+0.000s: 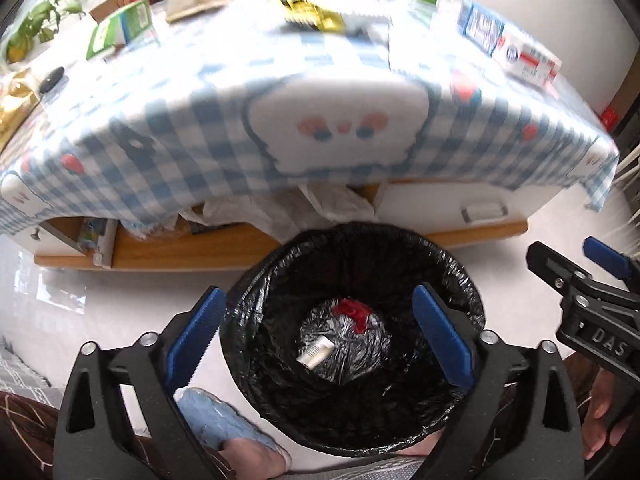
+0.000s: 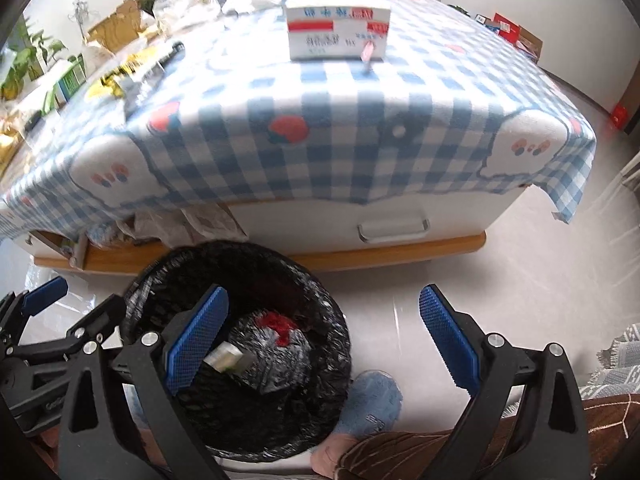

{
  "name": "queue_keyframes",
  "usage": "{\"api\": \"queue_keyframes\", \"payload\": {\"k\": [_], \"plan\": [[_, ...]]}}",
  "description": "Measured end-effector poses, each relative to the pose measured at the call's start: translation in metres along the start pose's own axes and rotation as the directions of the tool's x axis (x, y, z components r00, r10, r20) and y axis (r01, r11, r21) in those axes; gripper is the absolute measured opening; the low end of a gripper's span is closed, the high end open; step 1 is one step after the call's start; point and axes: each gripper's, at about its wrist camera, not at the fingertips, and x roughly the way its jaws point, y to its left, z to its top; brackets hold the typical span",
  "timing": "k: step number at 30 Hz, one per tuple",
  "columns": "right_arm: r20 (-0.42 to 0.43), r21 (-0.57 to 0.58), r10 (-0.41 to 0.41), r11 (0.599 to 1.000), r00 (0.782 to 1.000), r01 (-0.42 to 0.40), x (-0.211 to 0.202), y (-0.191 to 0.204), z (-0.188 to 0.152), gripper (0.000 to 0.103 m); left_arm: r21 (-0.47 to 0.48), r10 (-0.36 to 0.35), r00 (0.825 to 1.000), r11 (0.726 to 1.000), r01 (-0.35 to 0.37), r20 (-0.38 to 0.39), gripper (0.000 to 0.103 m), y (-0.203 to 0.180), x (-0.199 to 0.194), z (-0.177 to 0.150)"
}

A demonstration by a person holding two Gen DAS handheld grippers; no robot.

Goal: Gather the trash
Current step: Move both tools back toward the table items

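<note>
Both hand-held grippers, left (image 1: pixel 316 344) and right (image 2: pixel 324 340), are hanging released and empty, with the white box (image 2: pixel 338 32) sitting at top center on the table (image 2: pixel 360 128), nearer the right one.

You get bright daylight; beyond your left gripper (image 1: pixel 316 336) the bench (image 1: pixel 280 120) is washed out and motion-blurred. The black bin liner (image 1: pixel 352 264) below glints. Fisheye bends the edges; corners go dark.

The checked tablecloth (image 1: pixel 240 120) is smeared with blur in the left wrist view, and print on the white carton (image 2: pixel 338 32) is unreadable. The bin (image 1: pixel 352 340) hides part of 1 blue slipper (image 1: pixel 224 424). Items under the table are indistinct.
</note>
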Motion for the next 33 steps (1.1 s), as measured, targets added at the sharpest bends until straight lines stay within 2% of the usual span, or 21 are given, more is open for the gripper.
{"api": "queue_keyframes", "payload": {"k": [11,17,22,33], "plan": [[0.100,-0.005,0.023,1.000,0.995,-0.022,-0.037,0.012,0.016,0.092,-0.043,-0.008,0.996,0.999,0.012,0.086,0.097,0.027,-0.051,0.010],[0.150,-0.016,0.014,1.000,0.989,-0.012,-0.065,0.017,0.024,0.092,-0.041,0.000,0.995,0.999,0.004,0.104,0.097,0.031,-0.077,0.017],[0.155,-0.006,0.019,1.000,0.988,-0.019,-0.080,0.015,0.031,0.092,-0.039,0.002,0.991,0.999,0.003,0.133,0.097,0.034,-0.099,0.023],[0.226,-0.026,0.036,0.999,0.974,-0.031,-0.123,0.016,0.054,0.092,-0.064,0.014,0.989,0.998,-0.005,0.149,0.097,0.044,-0.123,0.045]]}}
